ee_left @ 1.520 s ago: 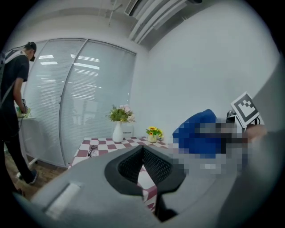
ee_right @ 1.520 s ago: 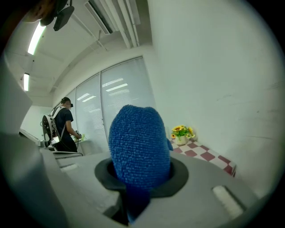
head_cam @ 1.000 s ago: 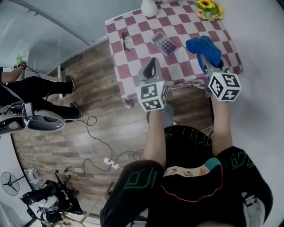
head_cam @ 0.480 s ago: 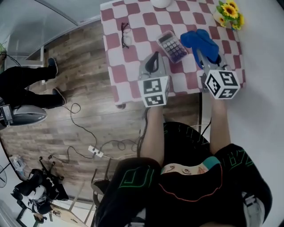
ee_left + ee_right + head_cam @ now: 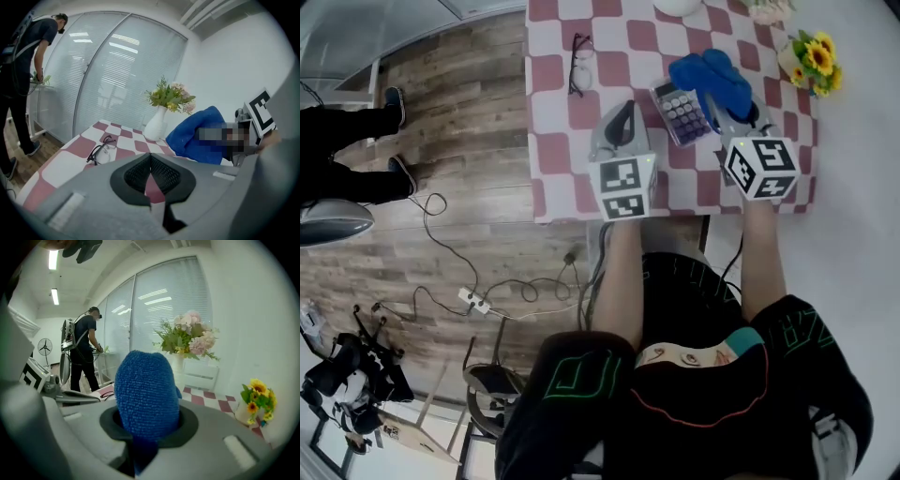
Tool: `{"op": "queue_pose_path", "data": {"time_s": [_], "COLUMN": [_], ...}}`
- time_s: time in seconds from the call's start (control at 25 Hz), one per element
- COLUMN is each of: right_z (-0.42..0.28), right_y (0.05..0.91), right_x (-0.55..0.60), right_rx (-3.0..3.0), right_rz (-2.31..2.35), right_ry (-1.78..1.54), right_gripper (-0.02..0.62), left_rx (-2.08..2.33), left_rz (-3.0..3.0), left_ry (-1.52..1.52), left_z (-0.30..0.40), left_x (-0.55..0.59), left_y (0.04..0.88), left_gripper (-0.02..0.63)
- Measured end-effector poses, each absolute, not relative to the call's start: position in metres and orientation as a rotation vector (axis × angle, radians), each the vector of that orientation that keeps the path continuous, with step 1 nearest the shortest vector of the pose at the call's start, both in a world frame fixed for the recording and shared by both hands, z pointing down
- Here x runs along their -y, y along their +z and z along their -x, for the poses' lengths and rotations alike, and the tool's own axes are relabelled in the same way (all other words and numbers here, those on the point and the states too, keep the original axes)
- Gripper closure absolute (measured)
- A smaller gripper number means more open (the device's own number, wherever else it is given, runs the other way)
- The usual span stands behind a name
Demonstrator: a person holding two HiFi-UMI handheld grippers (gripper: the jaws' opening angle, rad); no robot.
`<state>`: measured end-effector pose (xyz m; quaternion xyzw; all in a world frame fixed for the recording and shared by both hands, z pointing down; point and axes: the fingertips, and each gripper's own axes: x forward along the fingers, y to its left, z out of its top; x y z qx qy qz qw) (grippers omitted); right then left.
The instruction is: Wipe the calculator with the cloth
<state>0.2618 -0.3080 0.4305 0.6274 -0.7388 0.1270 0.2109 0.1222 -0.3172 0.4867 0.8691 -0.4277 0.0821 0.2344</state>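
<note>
Left gripper hangs over the table's near edge, jaws together, nothing in them. Right gripper is clamped on the blue cloth, which bunches up past its jaws. Calculator lies flat between the two grippers, just beside the right one, cloth overlapping its far end from above. Beyond, glasses; farther still, a vase.
</note>
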Motion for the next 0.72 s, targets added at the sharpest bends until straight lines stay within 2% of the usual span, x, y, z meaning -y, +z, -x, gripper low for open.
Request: {"op": "queue_pose_path", "data": {"time_s": [0.72], "right_z": [-0.225], "right_y": [0.49], "right_x": [0.352], "right_rx": [2.18], "right_rz": [-1.09], "right_ry": [-0.008], "right_gripper": [0.495], "left_rx": [1.449], "left_rz": [-2.236], "left_ry": [0.304], "left_z": [-0.106], "left_x": [0.289], "left_y": [0.492], "left_gripper": [0.597]}}
